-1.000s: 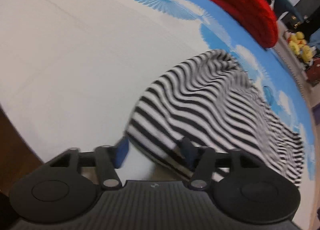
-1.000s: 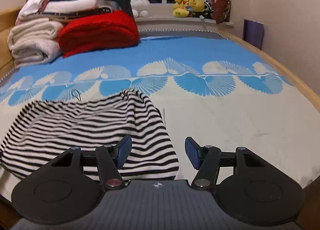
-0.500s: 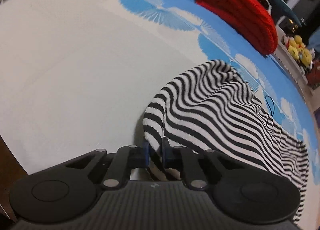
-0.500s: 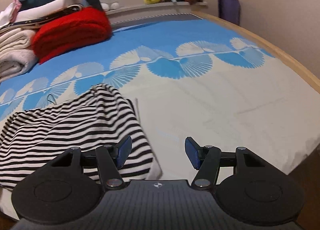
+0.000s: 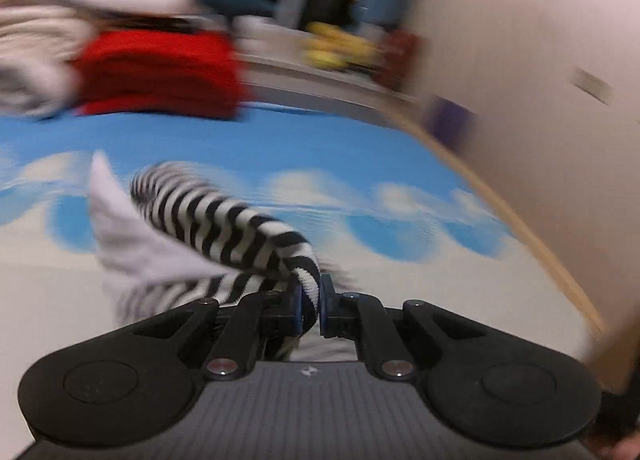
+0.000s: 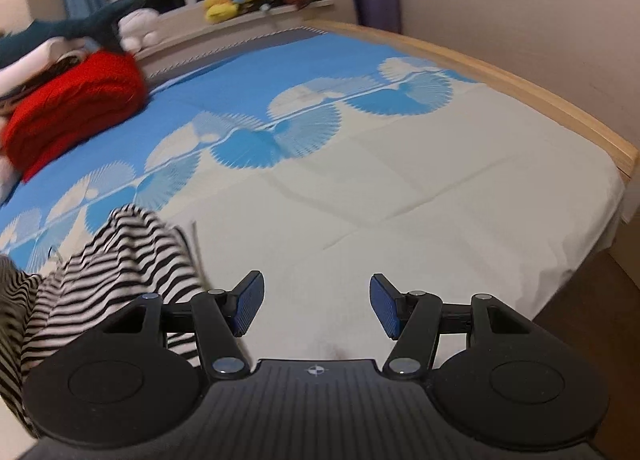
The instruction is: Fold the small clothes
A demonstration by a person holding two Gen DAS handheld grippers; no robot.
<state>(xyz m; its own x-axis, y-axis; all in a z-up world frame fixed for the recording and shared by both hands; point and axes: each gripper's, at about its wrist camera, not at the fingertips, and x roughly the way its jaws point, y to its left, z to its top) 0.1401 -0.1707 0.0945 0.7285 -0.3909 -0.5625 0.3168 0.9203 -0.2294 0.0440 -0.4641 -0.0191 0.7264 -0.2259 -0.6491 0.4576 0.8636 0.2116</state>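
Bed (image 6: pixel 400 188) spreads ahead of both grippers. Striped garment (image 6: pixel 120 260) lies just left of right gripper (image 6: pixel 316 306), jaws apart, empty. Left gripper (image 5: pixel 310 308) clamped on garment's hem, lifted: first fold underway, prob. Next: carry edge across, lay flat.

We see left tongs (image 5: pixel 310 310): black linkage arms | silver pivot screws | blue pads | ribbed grey body, small crosshair mark | right tongs (image 6: pixel 316 310): the same
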